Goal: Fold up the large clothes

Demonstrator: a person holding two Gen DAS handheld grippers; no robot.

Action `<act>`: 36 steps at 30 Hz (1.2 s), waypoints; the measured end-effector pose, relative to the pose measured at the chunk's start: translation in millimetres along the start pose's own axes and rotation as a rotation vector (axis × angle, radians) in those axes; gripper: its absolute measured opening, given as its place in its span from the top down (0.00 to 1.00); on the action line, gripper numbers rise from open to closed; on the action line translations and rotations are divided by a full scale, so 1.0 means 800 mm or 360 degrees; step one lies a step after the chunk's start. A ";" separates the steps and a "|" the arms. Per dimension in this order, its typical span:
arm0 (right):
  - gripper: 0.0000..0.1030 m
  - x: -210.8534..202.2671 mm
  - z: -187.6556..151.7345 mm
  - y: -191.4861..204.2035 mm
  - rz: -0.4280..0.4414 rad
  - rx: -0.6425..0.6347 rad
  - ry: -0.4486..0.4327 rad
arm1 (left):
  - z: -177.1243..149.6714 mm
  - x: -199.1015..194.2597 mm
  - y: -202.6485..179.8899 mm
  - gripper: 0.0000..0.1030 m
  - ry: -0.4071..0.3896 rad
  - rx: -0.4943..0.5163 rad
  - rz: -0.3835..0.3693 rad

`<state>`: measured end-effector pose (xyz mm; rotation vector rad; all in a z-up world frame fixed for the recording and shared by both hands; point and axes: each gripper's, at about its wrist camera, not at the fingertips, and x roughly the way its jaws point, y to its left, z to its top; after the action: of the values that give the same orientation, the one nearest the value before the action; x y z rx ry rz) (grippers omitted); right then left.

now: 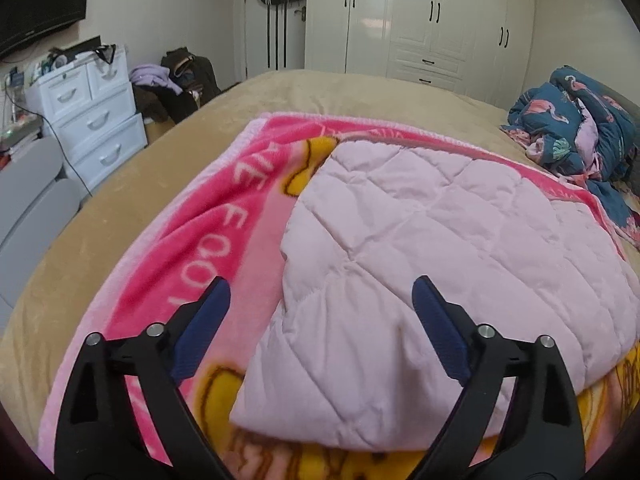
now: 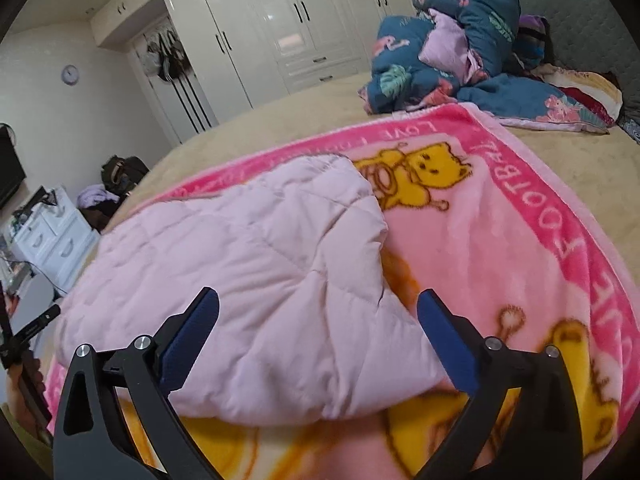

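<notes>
quilted pale pink clothing (image 1: 420,264) lay folded into a thick pad on top of a bright pink blanket (image 1: 224,216) printed with yellow bears and white lettering. the pad sat toward my near side of the blanket, its near edge rounded and puffy, its far corner reaching close to the blanket's far border. in the right wrist view the same garment (image 2: 248,264) filled the left and middle, with the blanket (image 2: 500,216) showing bare to its right.

my left gripper (image 1: 322,300) stood wide, its blue pads apart over the garment's near left part and pressing on nothing. my right gripper (image 2: 318,312) was likewise spread wide above the garment's near right corner, with the cloth under the gap but not pinched. whether either fingertip brushed the fabric i could not tell.

the blanket was spread over a tan bed cover (image 1: 132,200). a crumpled dark blue duvet (image 2: 452,56) with pink flamingos lay heaped at the far right of the bed, well apart from the garment. beyond the bed stood white wardrobes (image 1: 428,20), and a white drawer unit (image 1: 96,116) beside the bed at the left.
</notes>
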<state>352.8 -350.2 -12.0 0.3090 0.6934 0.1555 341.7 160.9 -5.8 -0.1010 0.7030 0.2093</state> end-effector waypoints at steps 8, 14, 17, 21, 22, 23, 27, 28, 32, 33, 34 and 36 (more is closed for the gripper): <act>0.04 -0.050 -0.021 0.011 0.0053 -0.0052 -0.0087 | -0.014 -0.040 -0.006 0.09 -0.0044 0.0016 0.0019; 0.04 -0.074 -0.048 0.018 0.0042 -0.0089 -0.0102 | -0.028 -0.064 -0.014 0.09 -0.0067 0.0024 -0.0013; 0.04 -0.077 -0.059 0.017 0.0060 -0.0043 -0.0078 | -0.036 -0.073 -0.018 0.09 -0.0063 0.0026 -0.0033; 0.04 -0.077 -0.069 0.013 0.0091 0.0023 -0.0055 | -0.051 -0.075 -0.024 0.09 -0.0026 0.0021 -0.0073; 0.04 -0.076 -0.071 0.011 0.0099 0.0045 -0.0052 | -0.056 -0.076 -0.025 0.09 -0.0016 0.0023 -0.0079; 0.04 -0.075 -0.074 0.009 0.0099 0.0062 -0.0052 | -0.060 -0.075 -0.025 0.09 -0.0008 0.0025 -0.0083; 0.04 -0.072 -0.086 0.005 0.0072 0.0093 -0.0055 | -0.077 -0.070 -0.022 0.09 0.0025 -0.0010 -0.0081; 0.04 -0.070 -0.089 0.004 0.0060 0.0102 -0.0053 | -0.079 -0.067 -0.023 0.09 0.0034 -0.0018 -0.0084; 0.04 -0.058 -0.098 -0.003 0.0059 0.0163 -0.0014 | -0.086 -0.058 -0.021 0.09 0.0057 -0.0064 -0.0095; 0.04 -0.054 -0.101 -0.004 0.0064 0.0179 -0.0002 | -0.089 -0.053 -0.021 0.09 0.0080 -0.0080 -0.0104; 0.04 -0.050 -0.103 -0.006 0.0067 0.0187 0.0009 | -0.092 -0.048 -0.022 0.09 0.0102 -0.0098 -0.0124; 0.04 -0.040 -0.108 -0.007 0.0073 0.0201 0.0038 | -0.098 -0.040 -0.021 0.09 0.0152 -0.0147 -0.0178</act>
<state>272.4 -343.4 -57.2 0.4446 0.7215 0.1595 272.7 126.5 -43.9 -0.2390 0.7803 0.1303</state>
